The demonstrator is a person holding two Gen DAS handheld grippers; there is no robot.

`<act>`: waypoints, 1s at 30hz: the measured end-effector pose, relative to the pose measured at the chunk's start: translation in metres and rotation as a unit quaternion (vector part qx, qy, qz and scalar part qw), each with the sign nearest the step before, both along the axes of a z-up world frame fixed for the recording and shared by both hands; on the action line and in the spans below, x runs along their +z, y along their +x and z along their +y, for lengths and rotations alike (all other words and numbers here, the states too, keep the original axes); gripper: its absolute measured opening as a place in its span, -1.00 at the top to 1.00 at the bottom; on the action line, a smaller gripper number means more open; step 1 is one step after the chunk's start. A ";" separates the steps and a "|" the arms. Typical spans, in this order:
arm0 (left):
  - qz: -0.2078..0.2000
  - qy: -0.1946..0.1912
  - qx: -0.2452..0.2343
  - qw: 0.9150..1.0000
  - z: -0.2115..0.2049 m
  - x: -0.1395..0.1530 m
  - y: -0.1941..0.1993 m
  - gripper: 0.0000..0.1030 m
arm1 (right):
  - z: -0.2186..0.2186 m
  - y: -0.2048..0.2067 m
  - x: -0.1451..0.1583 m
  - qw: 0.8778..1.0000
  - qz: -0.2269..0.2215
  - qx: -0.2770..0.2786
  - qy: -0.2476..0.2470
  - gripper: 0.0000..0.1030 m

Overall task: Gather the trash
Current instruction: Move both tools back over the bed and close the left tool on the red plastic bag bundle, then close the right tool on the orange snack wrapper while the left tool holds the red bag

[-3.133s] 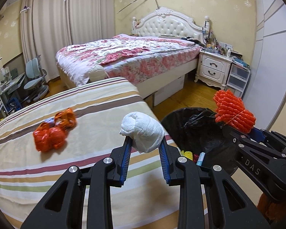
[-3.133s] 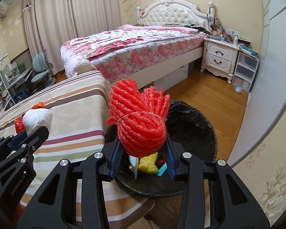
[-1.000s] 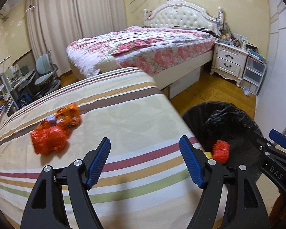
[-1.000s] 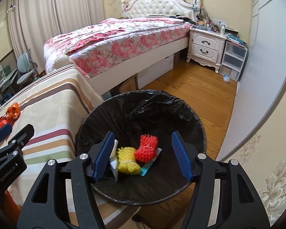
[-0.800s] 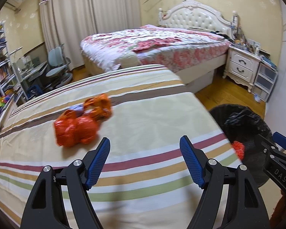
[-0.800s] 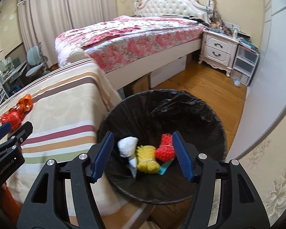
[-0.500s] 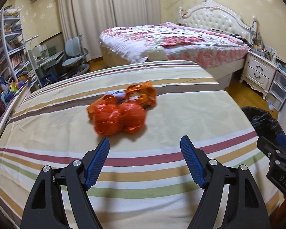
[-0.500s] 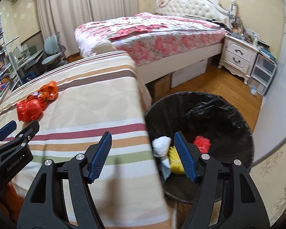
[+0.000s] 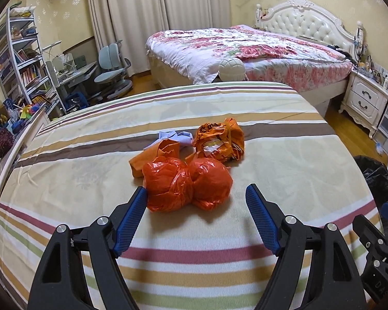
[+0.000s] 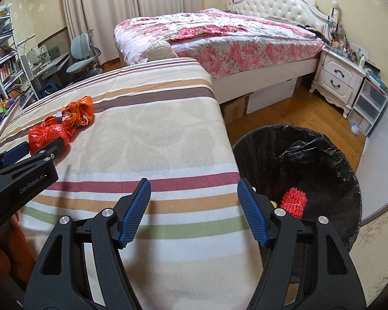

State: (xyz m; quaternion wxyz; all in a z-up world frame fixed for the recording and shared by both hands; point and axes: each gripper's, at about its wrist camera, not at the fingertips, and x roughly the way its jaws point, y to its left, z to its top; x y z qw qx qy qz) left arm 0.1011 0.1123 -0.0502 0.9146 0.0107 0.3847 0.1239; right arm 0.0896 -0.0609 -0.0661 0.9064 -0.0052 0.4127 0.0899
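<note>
A knotted red plastic bag bundle (image 9: pixel 168 183) lies on the striped bed cover (image 9: pixel 284 160), with a crumpled orange bag (image 9: pixel 219 142), a flat orange scrap (image 9: pixel 142 162) and pale blue paper (image 9: pixel 178 137) just behind it. My left gripper (image 9: pixel 196 188) is open, its blue pads flanking the near side of the red bundle without pressing it. My right gripper (image 10: pixel 194 183) hangs open and empty over the cover's right edge, beside the black-lined bin (image 10: pixel 323 160). A red foam net (image 10: pixel 295 201) lies in the bin. The red bundle (image 10: pixel 46 134) shows far left there, behind the left gripper (image 10: pixel 36 147).
A floral bed (image 9: pixel 245 49) with a white headboard stands behind the striped one. A white nightstand (image 9: pixel 364 100) and plastic drawers sit at the right, a desk chair (image 9: pixel 113 64) and bookshelves (image 9: pixel 18 51) at the left. Wooden floor (image 10: pixel 297 108) surrounds the bin.
The white wad and red foam net left the jaws and lie in the bin. Both grippers swung left, from the bin to the striped cover; the left one now reaches the red bundle.
</note>
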 end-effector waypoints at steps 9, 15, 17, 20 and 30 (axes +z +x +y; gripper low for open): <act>0.000 -0.014 -0.018 1.000 0.010 0.000 -0.003 -0.30 | 0.019 0.013 -0.003 1.000 0.015 0.020 0.001 -0.33; -0.013 -0.029 -0.029 0.999 0.017 0.003 -0.018 -0.27 | 0.024 0.012 -0.004 1.000 0.017 0.024 -0.004 -0.33; -0.014 -0.033 -0.027 0.999 0.021 0.004 -0.023 -0.27 | 0.026 0.012 -0.004 1.000 0.017 0.024 -0.005 -0.33; -0.015 -0.035 -0.024 0.999 0.027 0.004 -0.031 -0.27 | 0.029 0.012 -0.004 0.999 0.017 0.027 -0.007 -0.33; -0.016 -0.042 -0.009 0.999 0.051 0.004 -0.048 -0.26 | 0.056 0.012 -0.004 0.998 0.016 0.054 -0.021 -0.34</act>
